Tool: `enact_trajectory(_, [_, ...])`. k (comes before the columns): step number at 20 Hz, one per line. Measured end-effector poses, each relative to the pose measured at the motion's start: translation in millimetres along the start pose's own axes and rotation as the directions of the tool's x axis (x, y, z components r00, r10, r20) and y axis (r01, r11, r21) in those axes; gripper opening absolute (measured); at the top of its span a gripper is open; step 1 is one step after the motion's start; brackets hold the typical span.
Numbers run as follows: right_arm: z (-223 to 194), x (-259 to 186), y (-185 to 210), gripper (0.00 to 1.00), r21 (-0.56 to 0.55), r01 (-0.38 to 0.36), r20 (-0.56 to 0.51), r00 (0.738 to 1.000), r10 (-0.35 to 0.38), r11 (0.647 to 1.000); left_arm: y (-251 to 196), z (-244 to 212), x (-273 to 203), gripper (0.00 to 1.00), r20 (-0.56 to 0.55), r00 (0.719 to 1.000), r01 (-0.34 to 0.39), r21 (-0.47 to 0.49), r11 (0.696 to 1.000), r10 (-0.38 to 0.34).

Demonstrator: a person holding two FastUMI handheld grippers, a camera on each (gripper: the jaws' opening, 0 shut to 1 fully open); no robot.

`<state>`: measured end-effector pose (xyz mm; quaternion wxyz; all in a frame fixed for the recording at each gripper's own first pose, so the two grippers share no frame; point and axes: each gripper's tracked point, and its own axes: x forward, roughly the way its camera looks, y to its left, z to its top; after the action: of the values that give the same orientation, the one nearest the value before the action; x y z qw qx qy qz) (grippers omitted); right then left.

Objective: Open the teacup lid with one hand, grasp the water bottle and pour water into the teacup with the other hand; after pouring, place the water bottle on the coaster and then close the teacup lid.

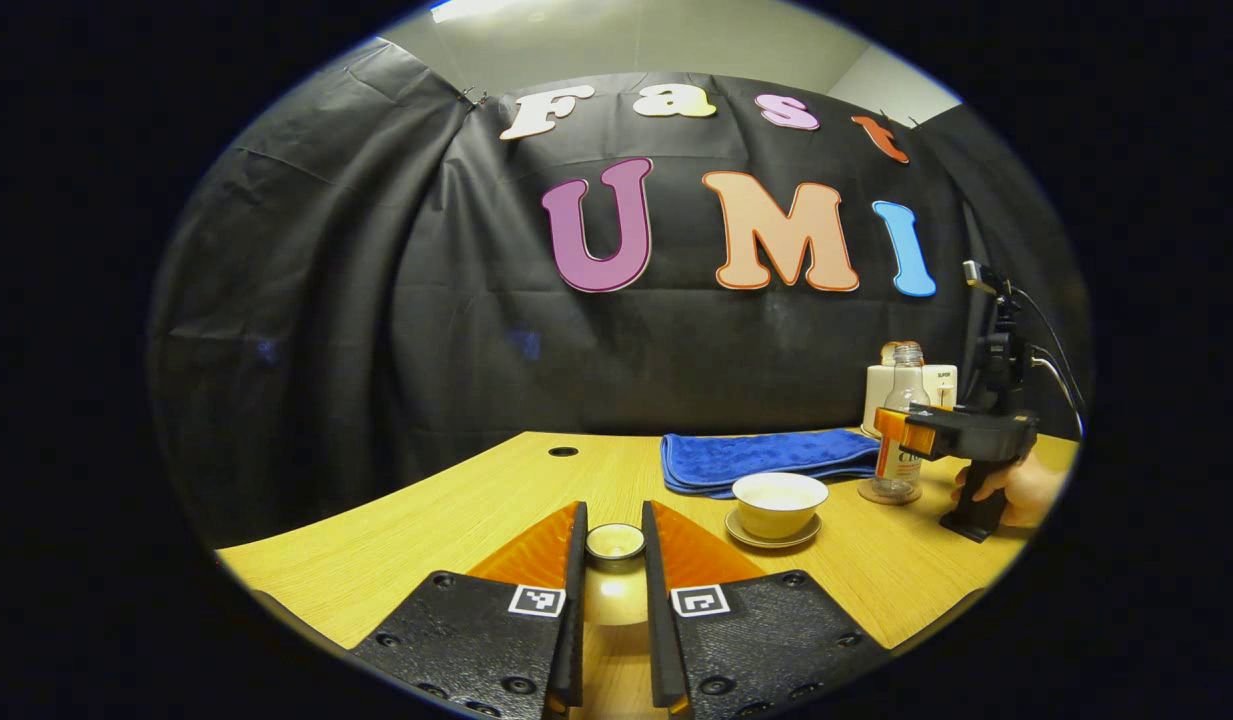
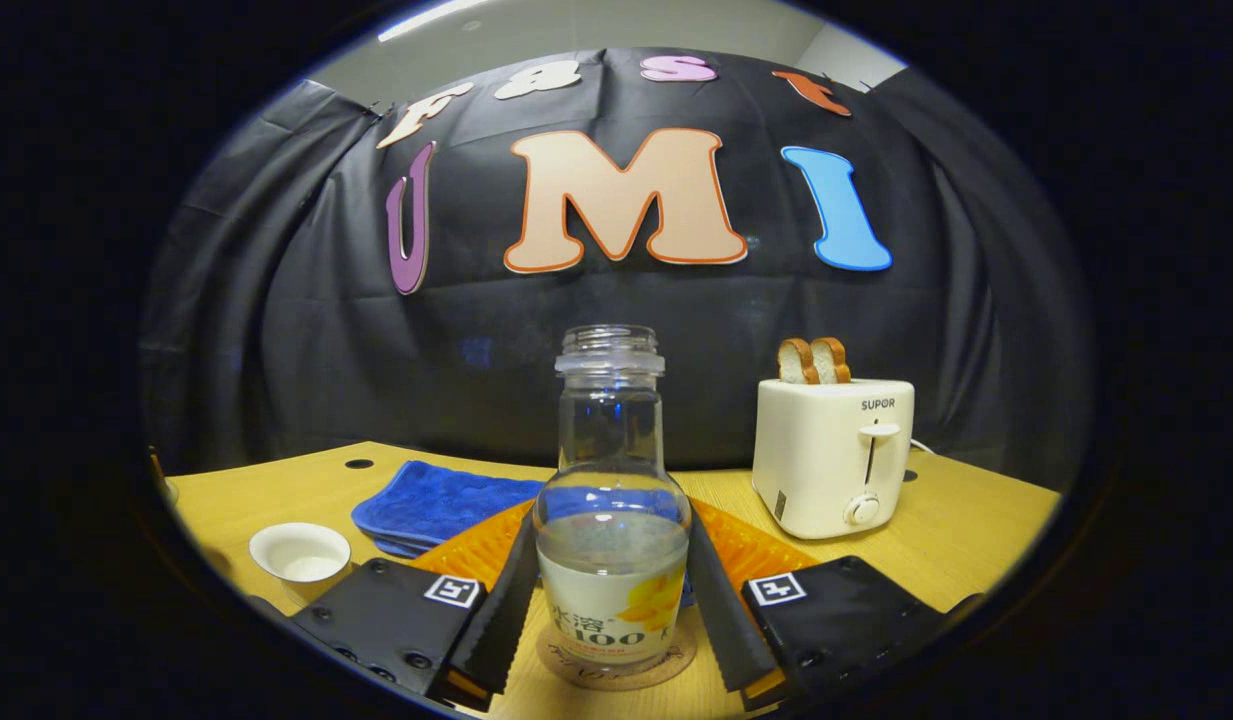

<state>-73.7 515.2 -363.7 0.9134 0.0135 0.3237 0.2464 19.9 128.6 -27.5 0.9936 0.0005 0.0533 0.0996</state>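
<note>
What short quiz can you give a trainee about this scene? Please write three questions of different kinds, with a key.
1. True or false: the teacup has its lid on.
2. Multiple choice: the water bottle stands on A) the blue towel, B) the coaster, C) the toaster.
3. Fill in the missing word: the left gripper holds the teacup ___ between its fingers.

Key
1. False: the teacup is open on its saucer.
2. B.
3. lid: the teacup lid sits between the fingers, away from the teacup.
</note>
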Motion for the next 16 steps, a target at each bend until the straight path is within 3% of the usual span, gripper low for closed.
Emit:
enact_trajectory(8, [1, -10, -2, 0.81, -0.001, 0.013, -0.001, 1.000, -0.013, 1.000, 2, 0, 0, 0.24, 0.000, 1.000, -0.010, 0.000, 1.000, 0.010])
enact_trajectory(10, [-1, -13, -5, 0.94, -0.002, 0.019, -0.003, 1.000, -0.019, 1.000, 3, 0, 0, 0.24, 0.000, 1.000, -0.012, -0.001, 1.000, 0.012])
enact_trajectory(16, [1, -29, 0, 0.96, -0.002, 0.010, -0.003, 1.000, -0.010, 1.000, 0, 0, -1, 0.24, 0.000, 1.000, -0.009, -0.001, 1.000, 0.009])
